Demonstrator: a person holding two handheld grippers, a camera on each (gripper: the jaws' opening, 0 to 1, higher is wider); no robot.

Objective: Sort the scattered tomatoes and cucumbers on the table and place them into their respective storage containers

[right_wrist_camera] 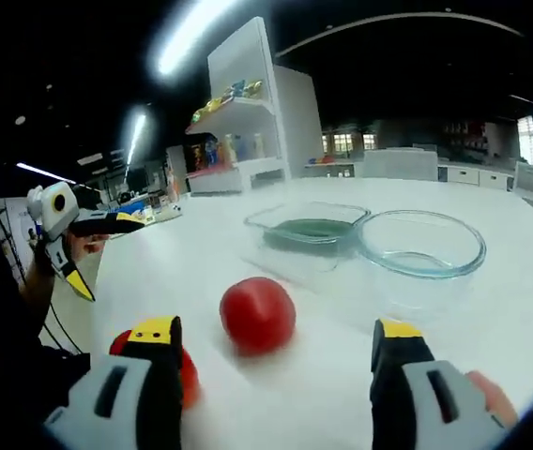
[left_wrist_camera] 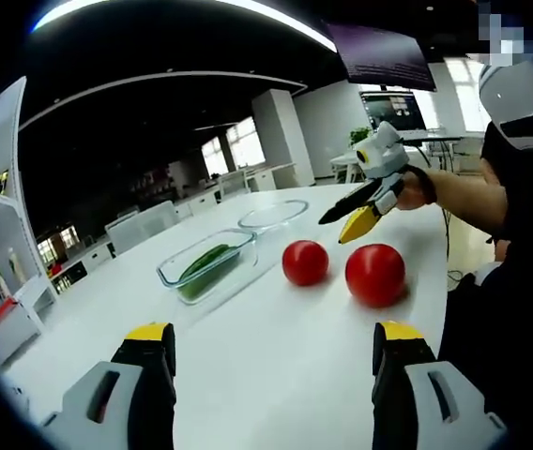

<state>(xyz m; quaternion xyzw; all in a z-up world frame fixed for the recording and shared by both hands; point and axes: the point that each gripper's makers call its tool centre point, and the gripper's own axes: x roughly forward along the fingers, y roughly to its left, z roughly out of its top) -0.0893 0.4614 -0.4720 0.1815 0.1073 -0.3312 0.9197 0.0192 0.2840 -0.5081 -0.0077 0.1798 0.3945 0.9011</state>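
Both jaws wide, nothing held; near tomato half hidden behind right gripper.

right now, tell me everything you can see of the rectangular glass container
The rectangular glass container is clear, shallow and round-cornered, sitting flat and lidless on the white table. A green cucumber lies inside along its length. The round glass bowl stands right beside it; contact is unclear. Neither tomato touches it.
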